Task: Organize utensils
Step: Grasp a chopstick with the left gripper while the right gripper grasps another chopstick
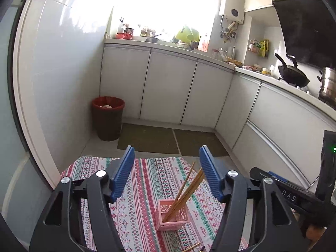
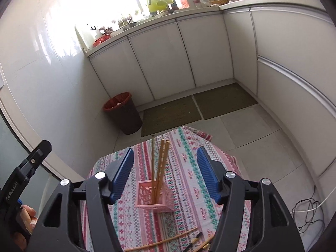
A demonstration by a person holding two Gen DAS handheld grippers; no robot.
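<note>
Small kitchen, glossy white tiled walls [image 1: 63, 63]. Bright window [image 1: 147, 4] at the far end, overexposed, flooding the room with daylight. L-shaped run of white cabinet doors [image 1: 168, 88] under a pale counter [image 1: 210, 56] crowded with bottles, bowls and jars. White water heater [image 1: 232, 4] high on the wall beside the window. Black wok [image 1: 293, 74] and steel pot [image 1: 327, 83] on the stove to the right, dark range hood [image 1: 308, 27] above. Light grey floor tiles [image 2: 252, 130], two olive mats [image 2: 172, 113] laid along the cabinets. Dark waste bin with red liner [image 1: 108, 117] in the corner. White and black cables [image 2: 310, 212] loose on the floor at right.
</note>
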